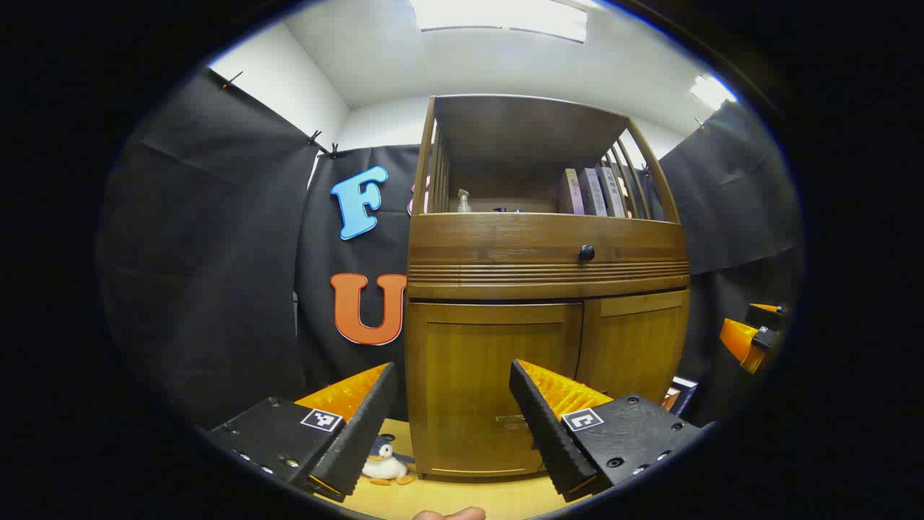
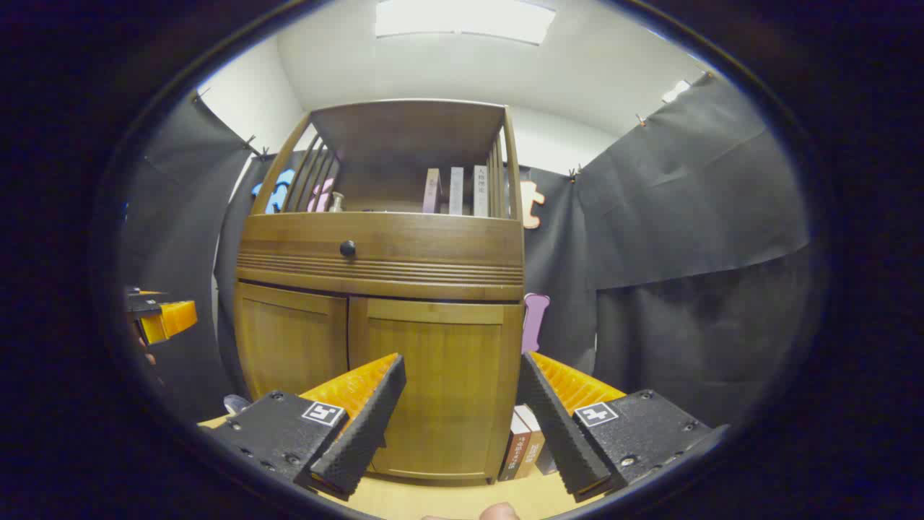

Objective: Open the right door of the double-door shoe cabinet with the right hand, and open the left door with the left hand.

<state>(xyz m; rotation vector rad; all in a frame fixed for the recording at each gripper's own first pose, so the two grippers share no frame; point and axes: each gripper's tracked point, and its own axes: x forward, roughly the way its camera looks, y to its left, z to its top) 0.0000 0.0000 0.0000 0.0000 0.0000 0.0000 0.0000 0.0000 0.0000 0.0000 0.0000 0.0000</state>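
A brown wooden shoe cabinet [image 1: 545, 271] stands ahead with both lower doors closed. In the left gripper view its left door [image 1: 491, 390] is straight ahead and the right door [image 1: 635, 347] is to the side. My left gripper [image 1: 453, 372] is open, short of the left door, with nothing between its fingers. In the right gripper view the right door [image 2: 440, 390] is in front of my right gripper [image 2: 462, 365], which is open and holds nothing. The left door [image 2: 292, 347] sits beside it. Each view catches the other gripper at its edge [image 1: 751, 336] [image 2: 159, 318].
A drawer with a dark knob [image 1: 586, 253] runs above the doors. The open shelf on top holds books [image 1: 595, 191] and a small bottle [image 1: 463, 201]. A penguin toy [image 1: 386, 466] lies on the floor left of the cabinet; books [image 2: 523, 444] stand at its right side.
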